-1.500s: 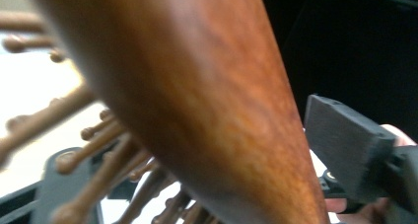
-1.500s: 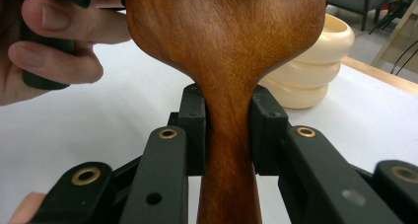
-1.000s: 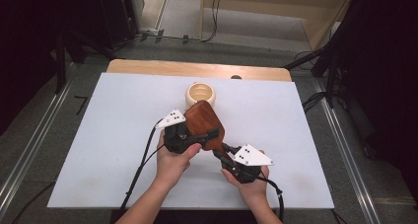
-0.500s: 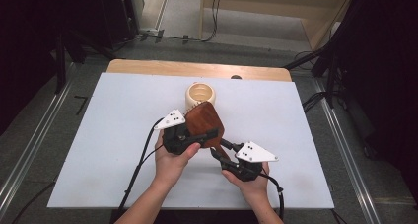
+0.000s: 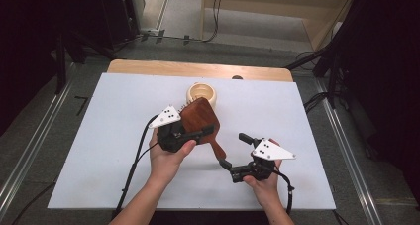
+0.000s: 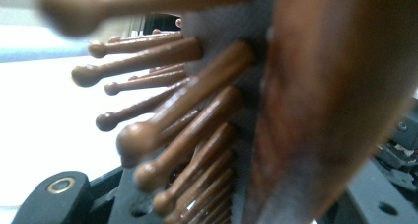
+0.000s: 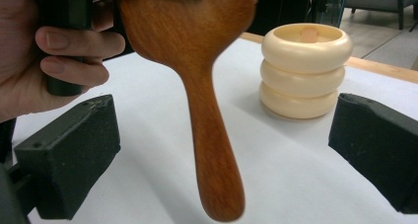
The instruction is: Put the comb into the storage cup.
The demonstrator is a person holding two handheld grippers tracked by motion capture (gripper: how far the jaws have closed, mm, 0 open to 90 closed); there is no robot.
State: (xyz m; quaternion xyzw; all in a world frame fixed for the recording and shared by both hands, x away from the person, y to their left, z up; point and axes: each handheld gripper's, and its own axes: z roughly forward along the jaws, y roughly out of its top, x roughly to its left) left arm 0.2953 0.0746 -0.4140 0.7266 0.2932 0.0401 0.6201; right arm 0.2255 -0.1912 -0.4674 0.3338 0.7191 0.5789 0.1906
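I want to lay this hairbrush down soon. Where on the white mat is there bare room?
Bare patches: the mat left of the left gripper, and right of the cream holder above the open right gripper. It is crowded mid-mat around the hairbrush and holder.

Bright, even light from overhead; dark surroundings.
The white tabletop (image 5: 99, 136) glares softly, shadows stay faint, and the hairbrush (image 6: 315, 105) blurs up close.

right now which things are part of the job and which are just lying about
In the job:
- brown wooden paddle hairbrush, clamped at its head
- left gripper, shut on it
- right gripper, jaws just opened, apart from the handle

Lying about:
- cream ridged round holder, standing behind the brush
- white table cover
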